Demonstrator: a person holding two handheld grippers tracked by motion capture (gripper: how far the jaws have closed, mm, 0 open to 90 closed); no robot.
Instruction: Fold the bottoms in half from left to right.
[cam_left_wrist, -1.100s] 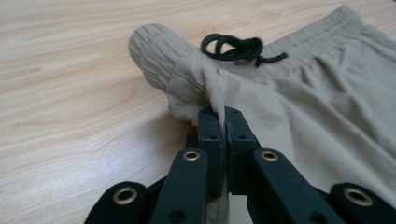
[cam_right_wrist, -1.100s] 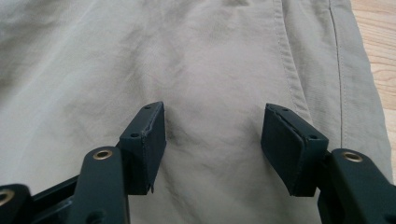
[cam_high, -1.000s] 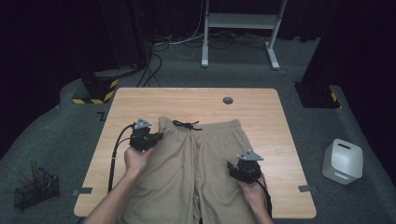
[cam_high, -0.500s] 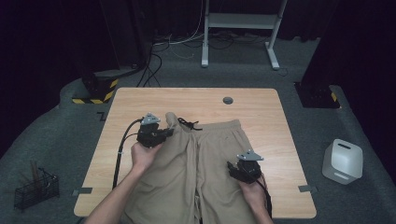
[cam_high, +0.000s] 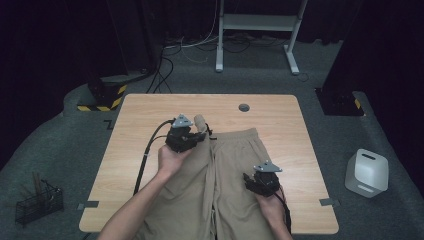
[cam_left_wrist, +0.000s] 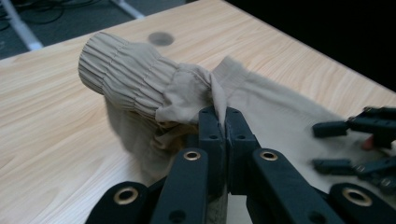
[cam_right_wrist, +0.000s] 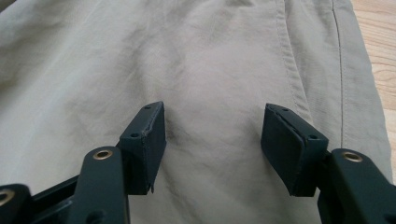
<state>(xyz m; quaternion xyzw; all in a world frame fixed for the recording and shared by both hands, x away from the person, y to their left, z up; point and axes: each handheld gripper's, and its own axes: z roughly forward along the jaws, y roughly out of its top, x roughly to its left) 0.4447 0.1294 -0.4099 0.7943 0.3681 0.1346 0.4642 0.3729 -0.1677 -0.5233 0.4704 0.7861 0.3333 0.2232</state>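
Observation:
Beige shorts (cam_high: 235, 165) lie flat on the wooden table (cam_high: 150, 115), waistband toward the far side. My left gripper (cam_high: 200, 134) is shut on the left corner of the ribbed waistband (cam_left_wrist: 121, 79) and holds it lifted off the table, bunched over toward the middle; in the left gripper view the jaws (cam_left_wrist: 226, 116) pinch the cloth tight. My right gripper (cam_high: 251, 181) rests on the right leg of the shorts (cam_right_wrist: 210, 56). Its jaws stand open (cam_right_wrist: 212, 121) with flat cloth between them, not pinched. The left gripper view also shows the right gripper (cam_left_wrist: 327, 145) farther off.
A round cable hole (cam_high: 243, 107) sits near the table's far edge. The left gripper's cable (cam_high: 145, 155) trails over the table's left half. On the floor stand a white box (cam_high: 367, 172) at the right and a black wire basket (cam_high: 37, 202) at the left.
My left gripper has risen and moved right with the waistband corner, pulling it off the table toward the middle. The right gripper has stayed put.

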